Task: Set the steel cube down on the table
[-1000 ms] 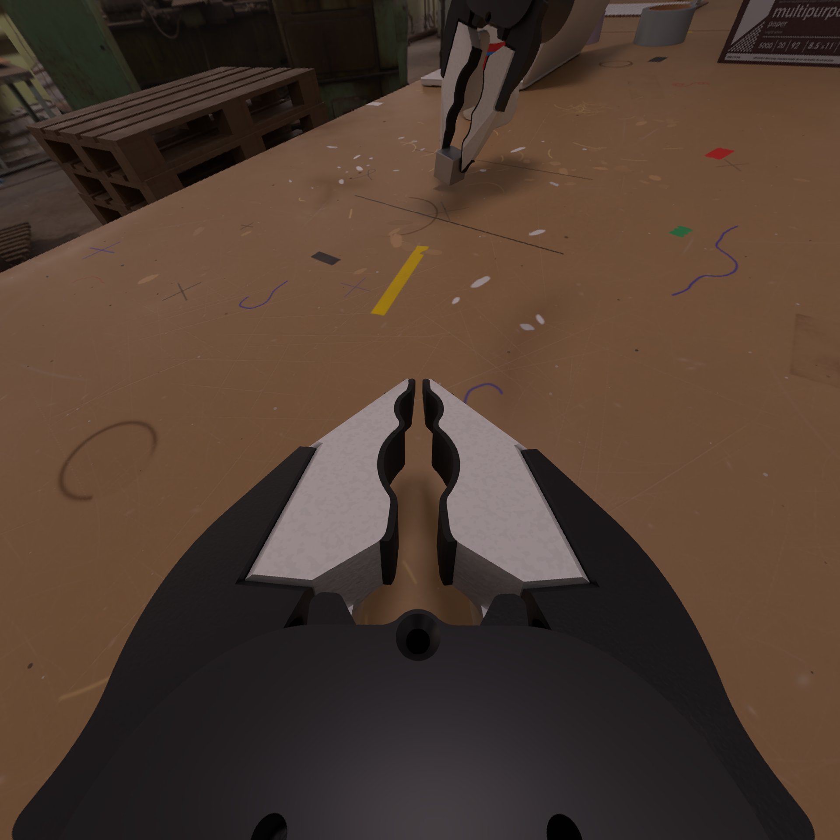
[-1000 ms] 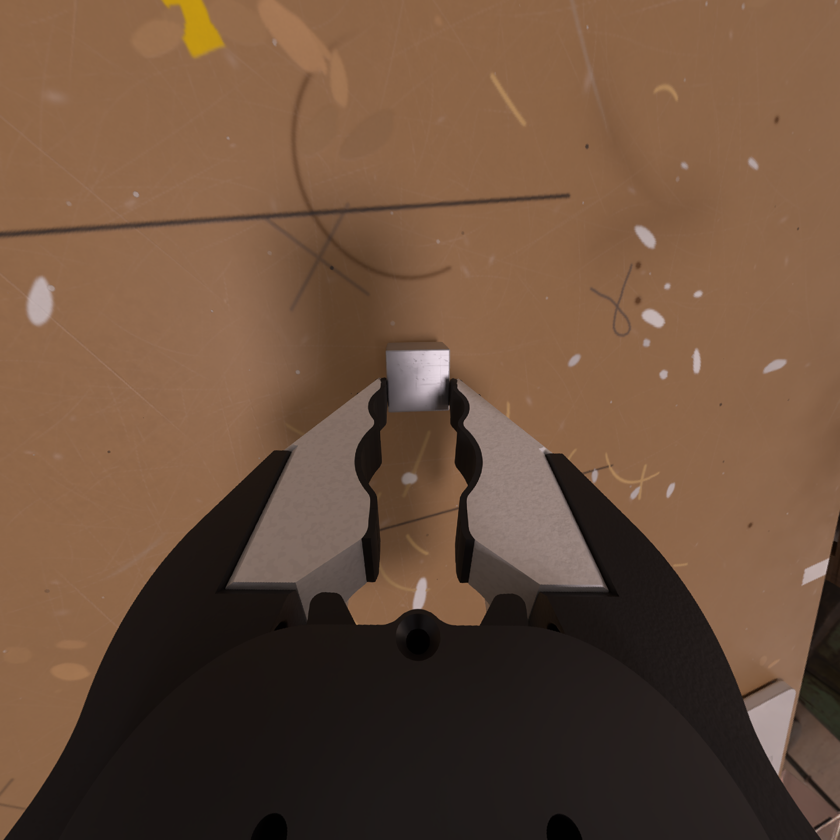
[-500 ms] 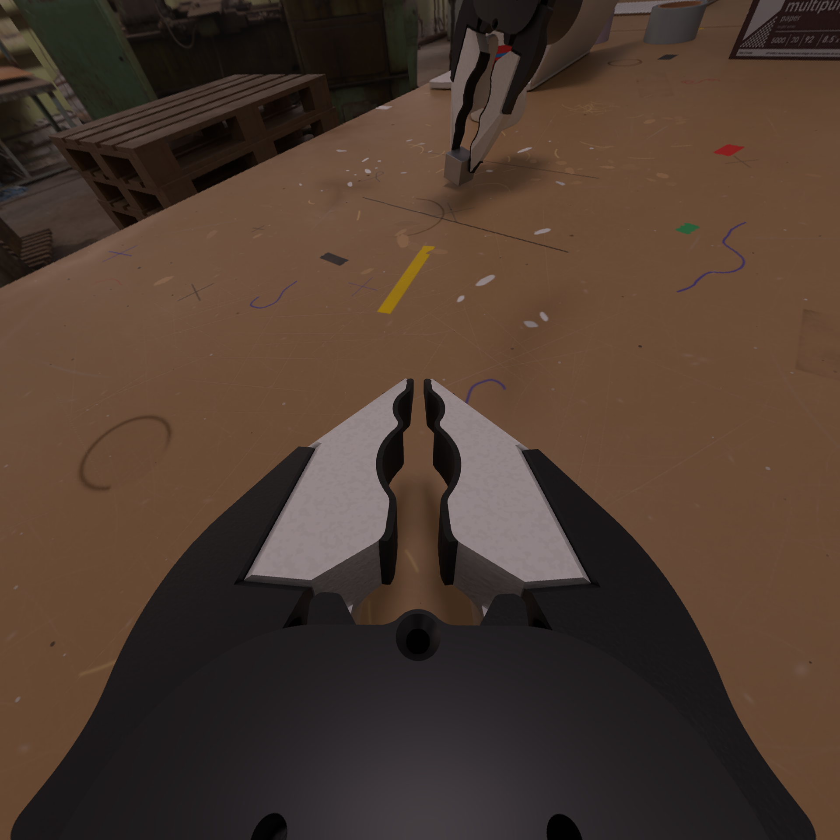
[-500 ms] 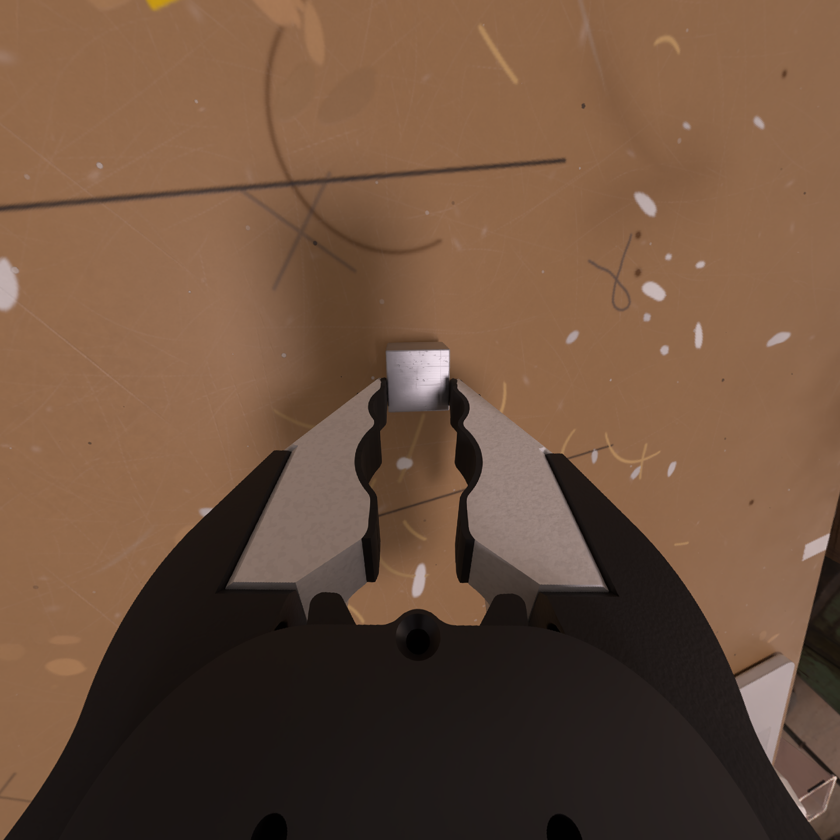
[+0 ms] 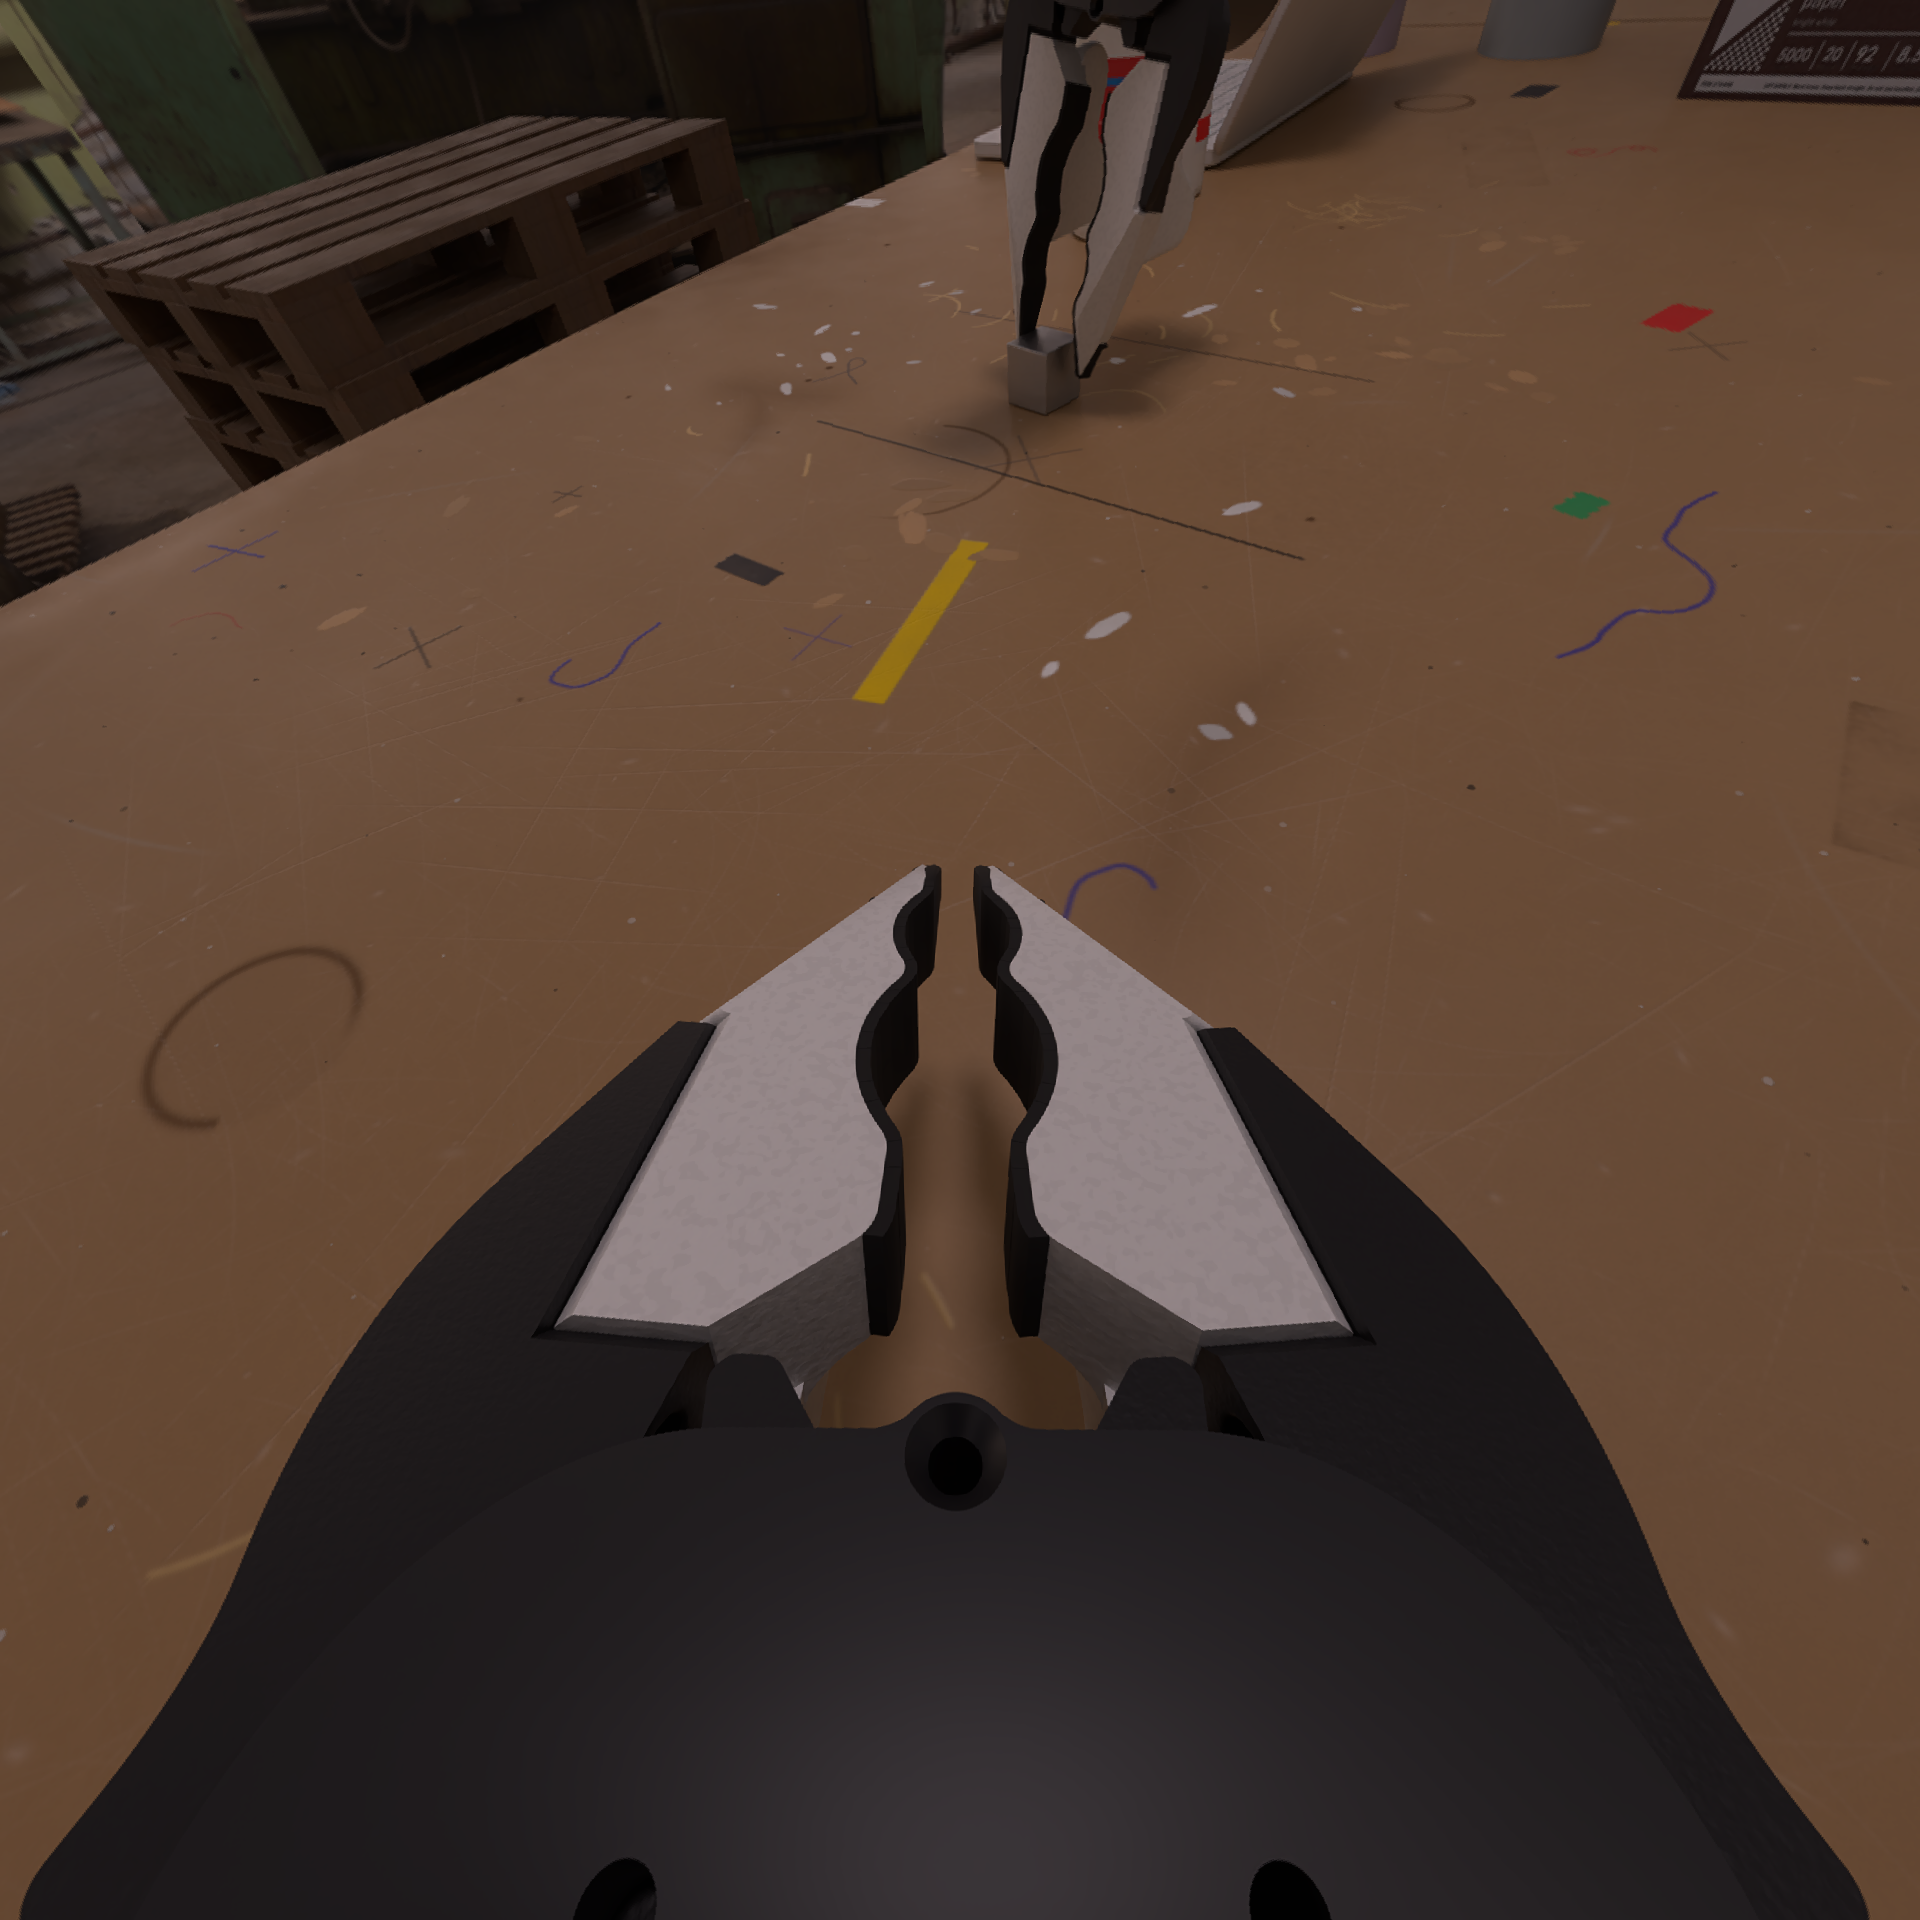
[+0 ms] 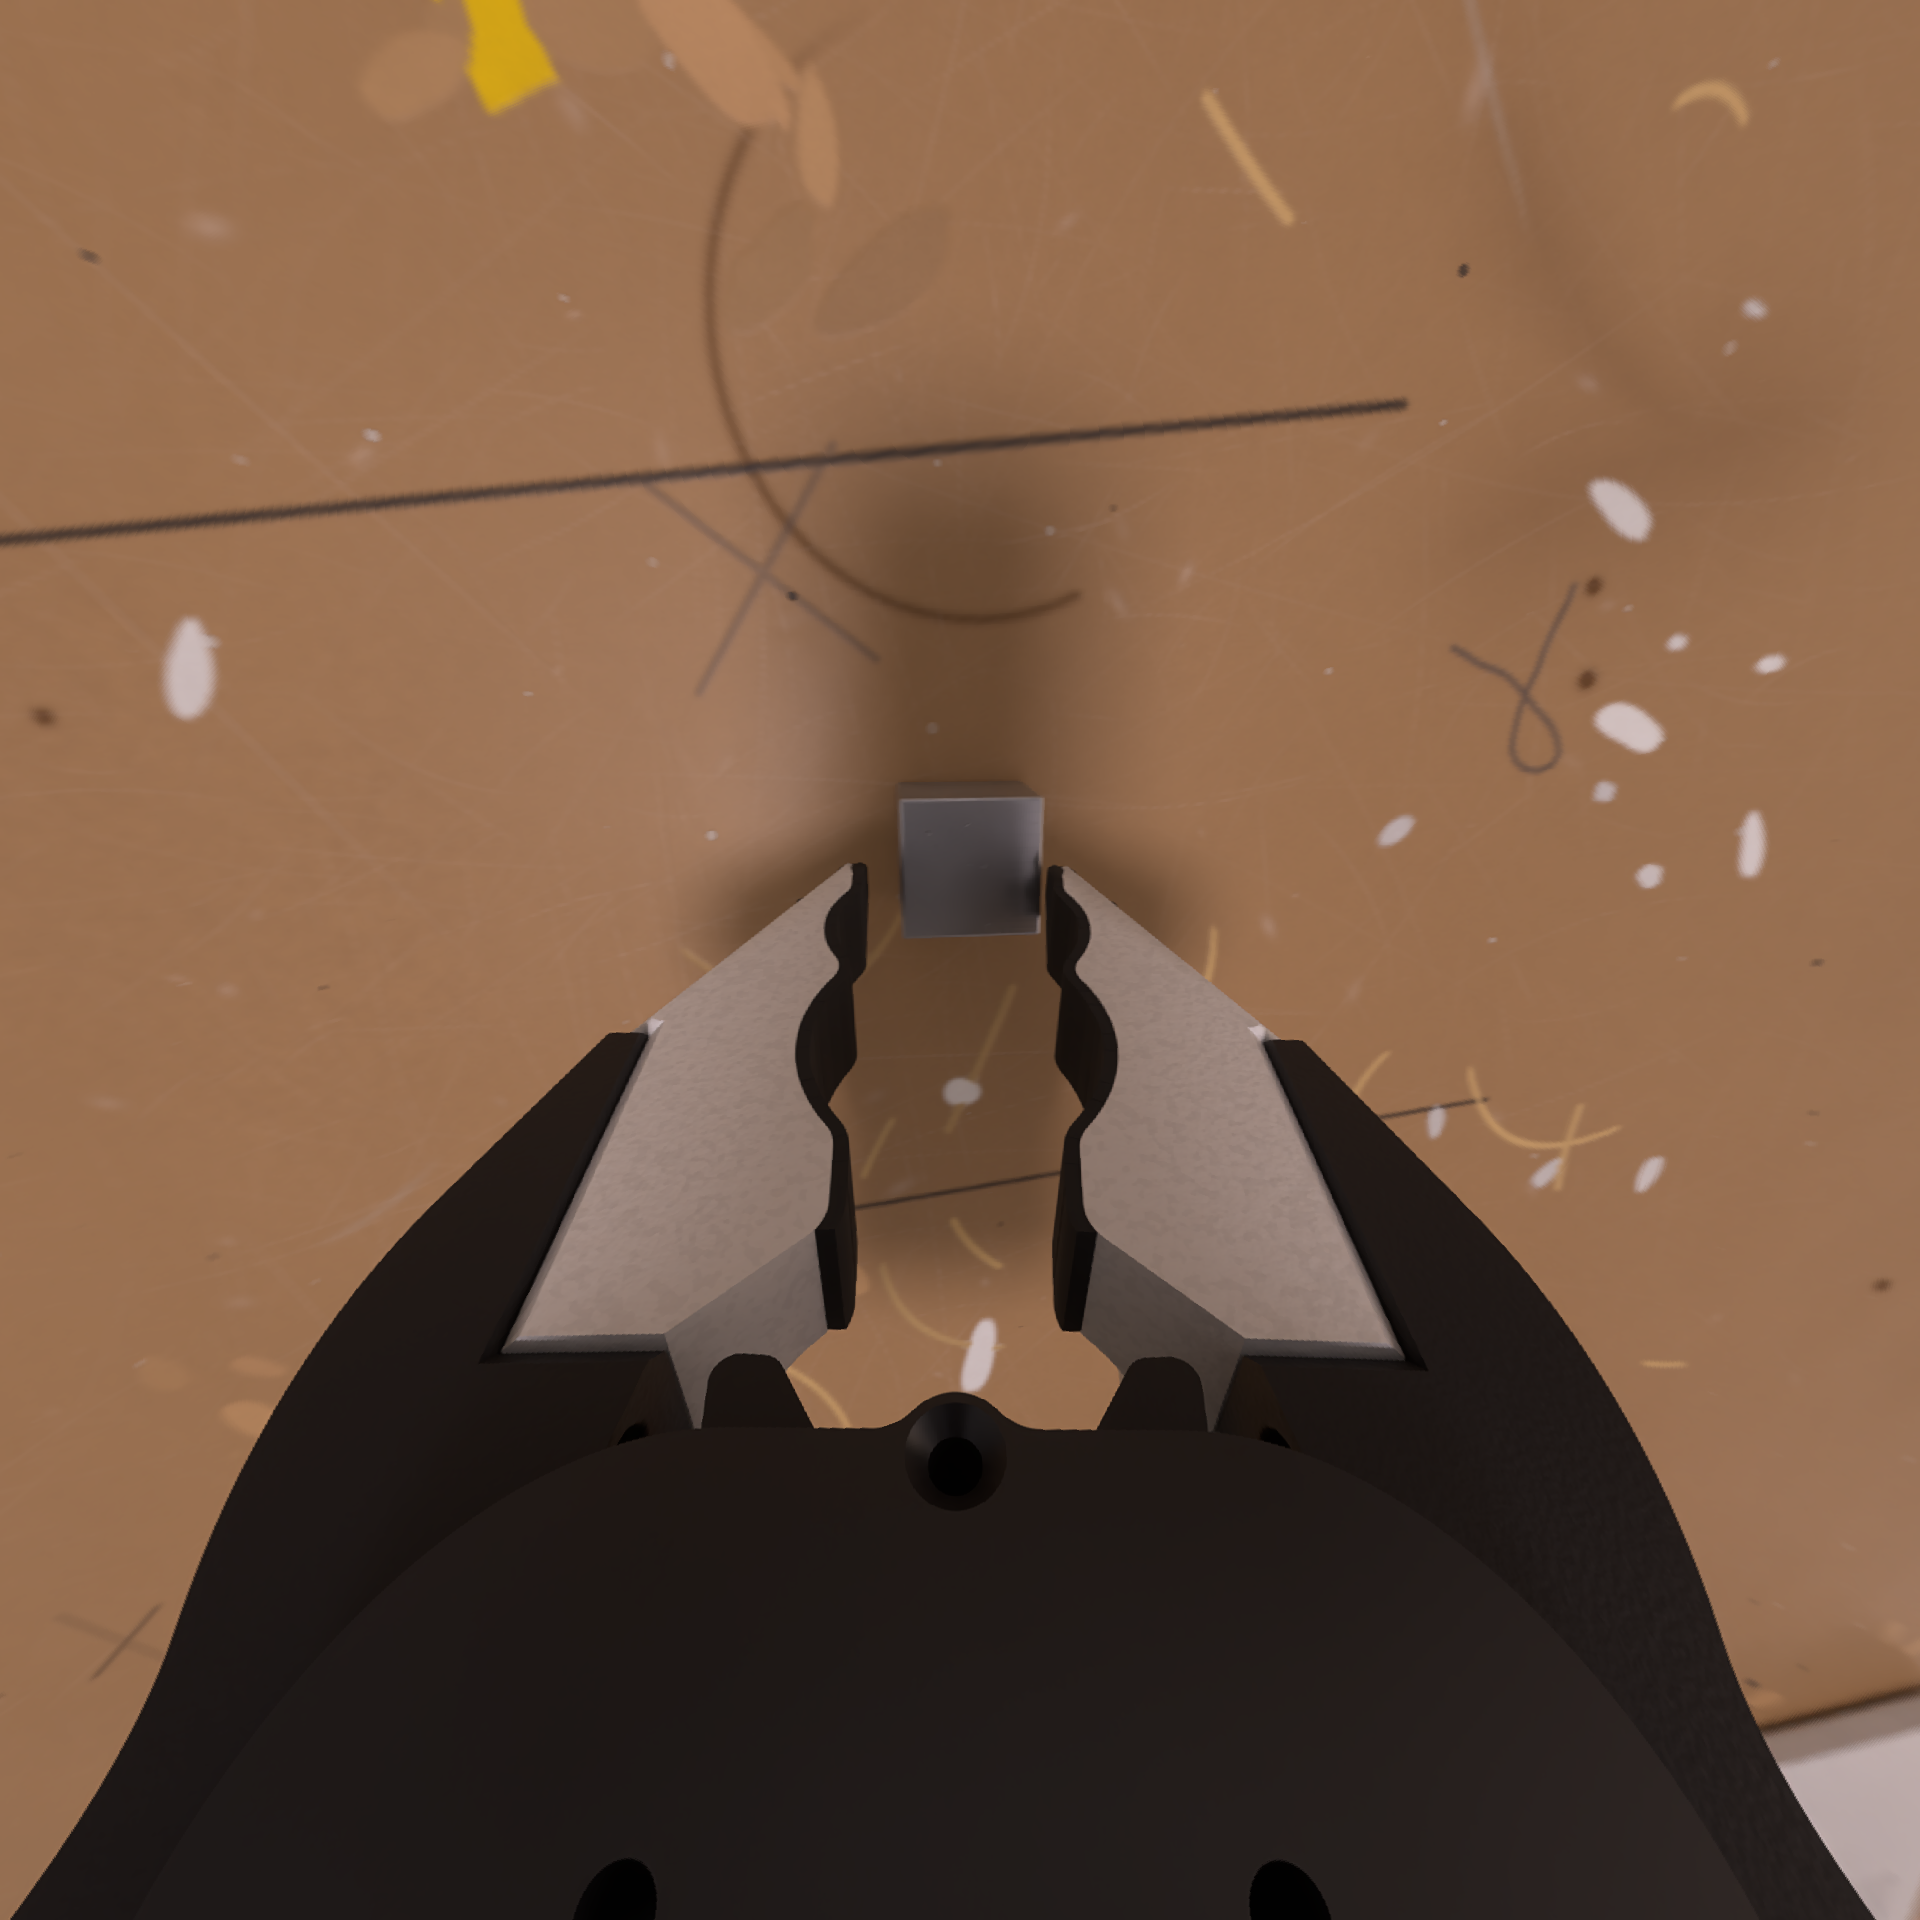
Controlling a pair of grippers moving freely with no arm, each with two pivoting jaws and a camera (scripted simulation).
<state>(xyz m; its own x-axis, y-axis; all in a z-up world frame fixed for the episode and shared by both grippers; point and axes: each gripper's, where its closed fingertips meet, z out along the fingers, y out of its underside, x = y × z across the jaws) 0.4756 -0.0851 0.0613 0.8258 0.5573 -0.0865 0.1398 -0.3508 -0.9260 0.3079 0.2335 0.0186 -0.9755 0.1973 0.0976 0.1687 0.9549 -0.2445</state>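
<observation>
Now the right gripper (image 6: 953, 899) is standing spread, its jaws parted wider than the steel cube (image 6: 968, 868), which is sitting on the table (image 6: 312, 935) at frame centre, nearer the right-hand tip. That tip looks to be touching or nearly touching the cube's side, so a skewed retreat is likely to drag or tip it. The left gripper (image 5: 956, 883), low in its frame, is sitting nearly closed and empty, well apart.

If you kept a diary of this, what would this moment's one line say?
steel cube: on table | right tongs: open, straddling cube | left tongs: nearly shut, empty | step: release
</observation>
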